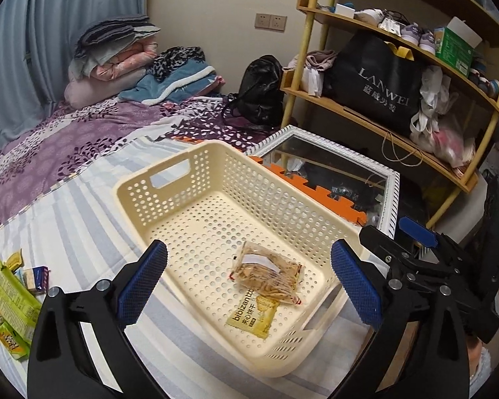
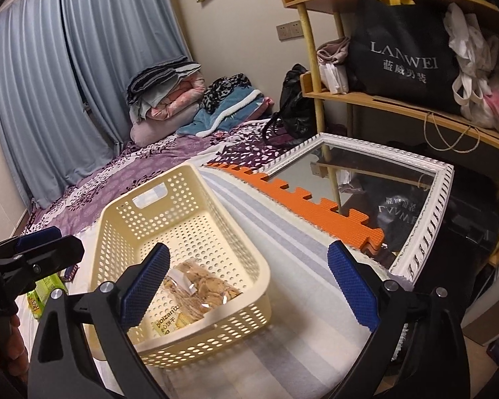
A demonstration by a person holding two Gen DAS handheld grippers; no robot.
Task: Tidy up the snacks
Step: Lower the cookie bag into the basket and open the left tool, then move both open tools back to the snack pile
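Both the left gripper point(image 1: 249, 282) and right gripper point(image 2: 249, 286) hang spread wide, empty. Two packets sit in the cream basket point(image 1: 189, 179) on the bed; more green snack packs point(image 1: 10, 299) wait beside it — light, crinkly, crushable, so they probably want pinching by a sealed edge.

Striped bed point(image 1: 83, 226) with cream basket point(image 1: 169, 179), green snack packs point(image 1: 8, 296).

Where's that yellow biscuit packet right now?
The yellow biscuit packet lies inside the cream perforated plastic basket, at its near end, partly under the clear bag of crackers.
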